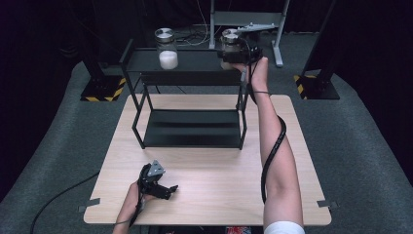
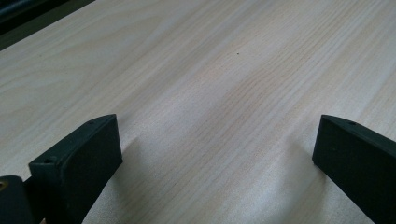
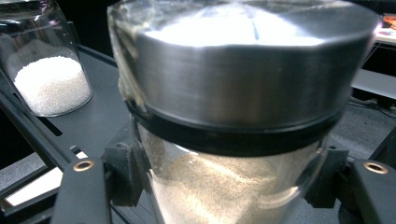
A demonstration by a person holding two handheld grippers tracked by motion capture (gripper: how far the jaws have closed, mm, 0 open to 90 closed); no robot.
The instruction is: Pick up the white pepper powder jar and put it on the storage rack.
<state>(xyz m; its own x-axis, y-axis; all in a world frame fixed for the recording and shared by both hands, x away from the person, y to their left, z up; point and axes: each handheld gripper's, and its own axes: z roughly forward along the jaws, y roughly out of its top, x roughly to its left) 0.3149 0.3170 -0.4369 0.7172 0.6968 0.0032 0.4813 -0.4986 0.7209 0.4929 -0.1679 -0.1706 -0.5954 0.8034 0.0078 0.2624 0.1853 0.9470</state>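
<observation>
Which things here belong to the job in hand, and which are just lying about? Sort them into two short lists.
In the job:
- right claw, shut on the jar of brownish grains
- black two-tier rack, where that jar sits on the top shelf

Lying about:
- jar of white grains, untouched on the same shelf
- left claw, open, resting on the wooden table
</observation>
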